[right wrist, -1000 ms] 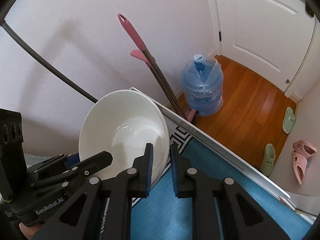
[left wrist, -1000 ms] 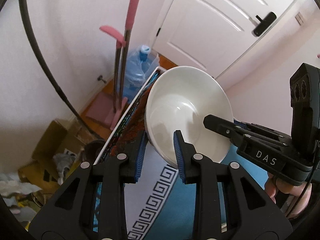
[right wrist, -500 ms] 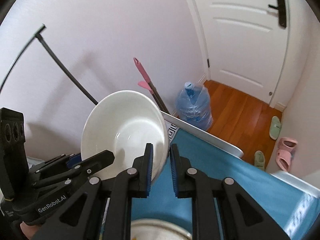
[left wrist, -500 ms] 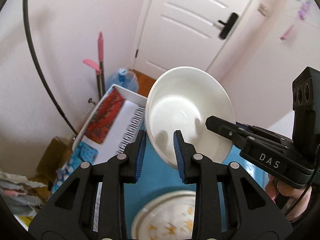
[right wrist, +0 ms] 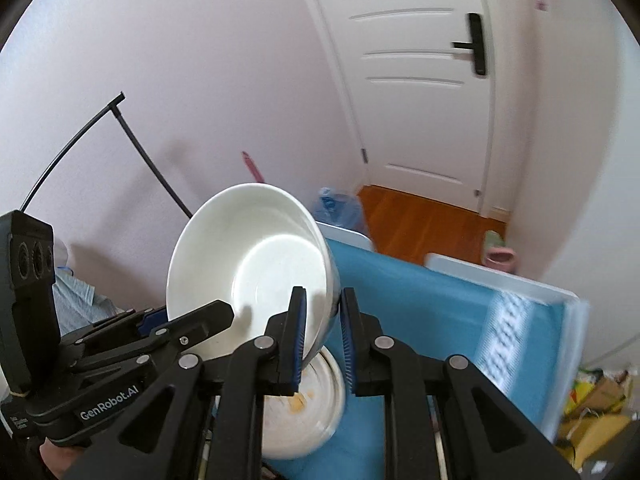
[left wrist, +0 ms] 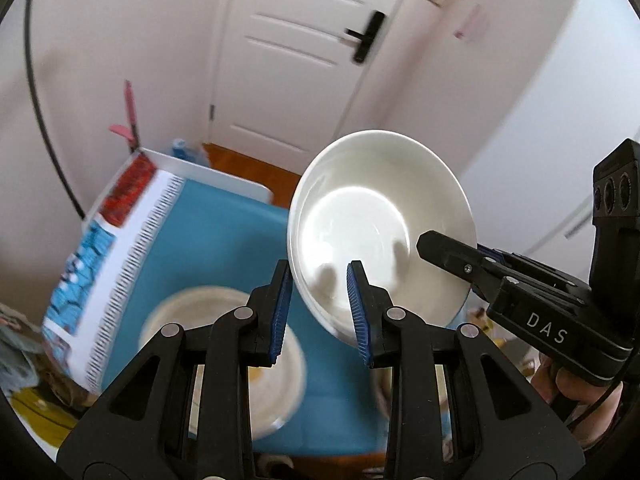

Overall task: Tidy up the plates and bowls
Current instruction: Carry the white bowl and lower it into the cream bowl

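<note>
A white bowl (left wrist: 372, 224) (right wrist: 256, 264) hangs tilted in the air, held by both grippers on opposite sides of its rim. My left gripper (left wrist: 318, 308) is shut on the near rim, one blue pad inside the bowl and one outside. Its black fingers (right wrist: 208, 316) show at the bowl's left in the right wrist view. My right gripper (right wrist: 322, 332) is shut on the other rim; its fingers (left wrist: 444, 244) reach in from the right. Below, on the blue cloth, lies a white plate (left wrist: 224, 356) (right wrist: 308, 412) with yellow crumbs.
The table (left wrist: 224, 216) (right wrist: 420, 312) wears a blue cloth with patterned borders. Beyond it are a white door (left wrist: 304, 60), a water jug (right wrist: 336, 208), pink mop handles (left wrist: 130, 116), slippers (right wrist: 498, 252) on wood floor, and boxes (right wrist: 592, 408) at the right.
Both grippers have risen and drawn back together with the bowl still held. The table has dropped lower in view and the crumbed plate now shows beneath the bowl.
</note>
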